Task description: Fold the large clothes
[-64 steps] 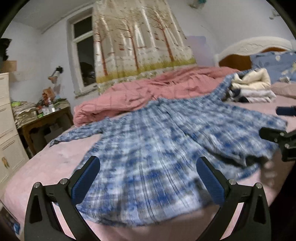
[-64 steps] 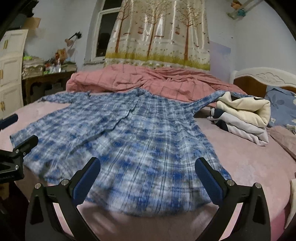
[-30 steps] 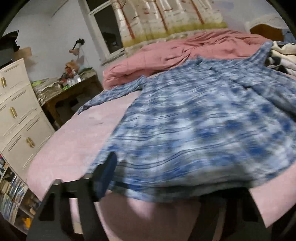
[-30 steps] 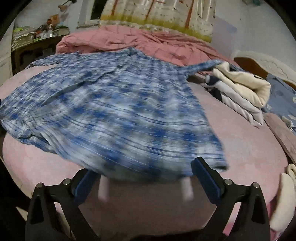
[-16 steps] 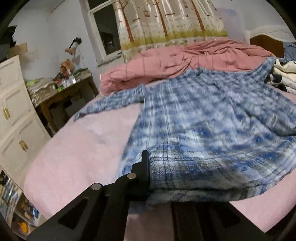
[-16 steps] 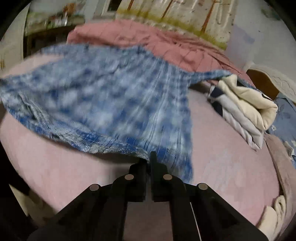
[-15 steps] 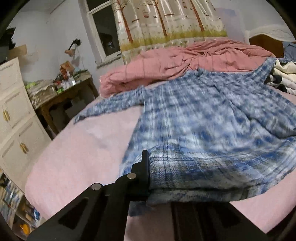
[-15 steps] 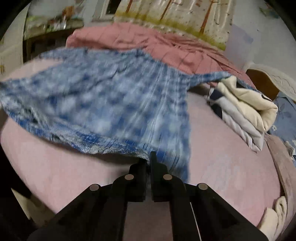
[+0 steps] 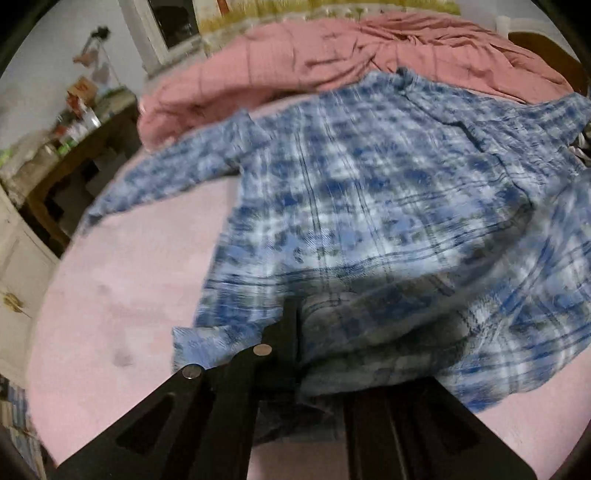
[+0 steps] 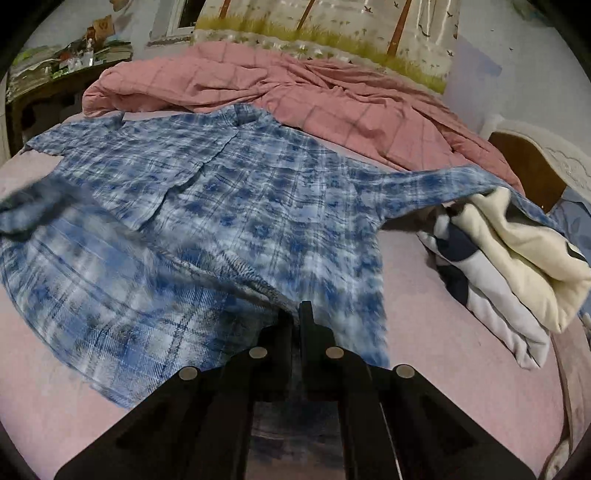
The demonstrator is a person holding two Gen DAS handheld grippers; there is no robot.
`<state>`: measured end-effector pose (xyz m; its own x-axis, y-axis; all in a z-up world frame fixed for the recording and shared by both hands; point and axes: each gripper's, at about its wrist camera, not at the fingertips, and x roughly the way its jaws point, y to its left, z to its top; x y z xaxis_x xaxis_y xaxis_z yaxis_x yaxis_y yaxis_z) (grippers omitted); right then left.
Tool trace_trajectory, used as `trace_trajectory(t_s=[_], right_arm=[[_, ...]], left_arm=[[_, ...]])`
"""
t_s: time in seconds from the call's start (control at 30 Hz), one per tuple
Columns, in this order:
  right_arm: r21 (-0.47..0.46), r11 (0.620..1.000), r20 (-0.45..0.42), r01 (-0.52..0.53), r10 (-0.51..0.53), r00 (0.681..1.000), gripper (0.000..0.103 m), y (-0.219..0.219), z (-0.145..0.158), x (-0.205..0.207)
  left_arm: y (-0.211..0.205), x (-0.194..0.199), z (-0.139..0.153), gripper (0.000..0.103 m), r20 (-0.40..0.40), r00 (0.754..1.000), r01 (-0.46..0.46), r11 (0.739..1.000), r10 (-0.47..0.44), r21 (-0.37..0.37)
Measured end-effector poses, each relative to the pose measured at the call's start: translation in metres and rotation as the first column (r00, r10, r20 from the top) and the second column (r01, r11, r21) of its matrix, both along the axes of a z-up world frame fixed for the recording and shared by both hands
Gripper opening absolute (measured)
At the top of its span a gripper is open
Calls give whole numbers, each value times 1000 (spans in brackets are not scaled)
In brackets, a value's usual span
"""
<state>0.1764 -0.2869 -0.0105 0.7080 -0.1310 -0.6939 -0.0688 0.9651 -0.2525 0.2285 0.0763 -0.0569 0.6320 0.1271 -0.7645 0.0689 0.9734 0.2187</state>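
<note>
The left claw [image 9: 297,314], black with jaws pressed together, pinches the hem of a large blue-and-white plaid flannel shirt [image 9: 369,192], the fabric doubled back over its tip. The right claw [image 10: 295,314], likewise clamped, grips the same hem, which is lifted and folded toward the collar. The shirt lies spread across a pink-sheeted bed [image 10: 443,369], directly ahead of both claws, collar toward a rumpled salmon-pink quilt [image 10: 314,92]. Only the right-wrist view shows one sleeve draped onto a stack of folded cream, white and navy blankets [image 10: 517,258] and a tree-print curtain [image 10: 332,29]. Only the left-wrist view shows a cream cabinet [image 9: 18,266] beside a cluttered wooden bench [image 9: 74,155].
</note>
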Motion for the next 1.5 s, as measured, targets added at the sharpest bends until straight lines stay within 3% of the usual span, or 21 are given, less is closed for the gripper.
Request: trace_trajectory(t_s=[0.03,0.07,0.1,0.13,0.17,0.2,0.23,0.37,0.47,0.53,0.57,0.67,0.87,0.97,1.03,1.07,1.23,1.37,1.4,1.43,1.5], right_arm=[[-2,1000,12,-9,9,1000,4,1,-1,1],[-5,1000,25,-19,19,1000,4,1,-2,3],[1,1000,40,-26,26,999,5,-1,-3,3],[15,1000,43,-24,23,999,17,-4,-4,3],[42,999,42,-19,18,999,28,-8,-4,2],[81,996,42,-22,19,999,65,-12,-3,-2],[135,990,61,-31,23,998,91,-18,-1,-7],[247,969,115,-17,-12,993,92,-39,13,-26],[231,970,153,77,-115,982,92,-53,21,-44],[227,967,152,118,-155,976,92,-64,21,-58],[241,963,135,119,-155,979,92,-68,18,-62],[298,954,60,42,-63,996,92,-78,2,-75],[128,992,-8,4,-3,1000,86,-61,-17,-56],[128,988,14,84,-86,996,46,-70,-11,-34],[174,971,27,166,-173,984,7,-88,-8,-16],[190,961,24,203,-211,977,3,-95,-7,-10],[304,914,37,270,-294,955,3,-132,-9,-11],[425,891,71,160,-209,975,5,-135,-3,-45],[434,890,74,140,-190,979,21,-132,-3,-51],[445,887,75,124,-175,982,58,-130,-5,-60],[457,881,77,122,-176,981,96,-126,-11,-71]], left_arm=[[0,2,-2,7,-3,1000,13,1000,-13,-8],[-1,2,-3,16,-5,1000,22,1000,-22,-2],[0,-1,-2,42,7,1000,25,1000,-25,14],[2,-5,2,60,29,999,24,1000,-24,17],[4,-11,6,92,59,998,28,1000,-28,3],[7,-19,12,99,94,995,38,999,-36,-20],[7,-27,19,99,121,991,62,997,-56,-44],[6,-48,37,100,178,977,136,986,-117,-99],[9,-42,30,100,194,981,-15,1000,13,8],[10,-35,22,100,258,961,-142,975,95,169],[14,-28,20,100,258,960,-163,967,108,198],[36,-8,27,99,247,956,-184,979,158,88],[64,-16,28,99,145,979,-123,982,145,-145],[74,-29,31,99,108,985,-97,954,132,-285],[82,-38,37,99,116,985,-74,927,125,-366],[85,-40,40,99,128,983,-72,923,129,-378],[105,-50,45,99,150,978,-70,910,142,-408],[109,-49,36,99,113,989,-40,900,98,-434],[108,-48,33,99,103,992,-25,903,76,-428],[105,-46,30,99,91,995,-7,907,49,-421],[97,-41,23,99,73,997,34,912,-5,-408]])
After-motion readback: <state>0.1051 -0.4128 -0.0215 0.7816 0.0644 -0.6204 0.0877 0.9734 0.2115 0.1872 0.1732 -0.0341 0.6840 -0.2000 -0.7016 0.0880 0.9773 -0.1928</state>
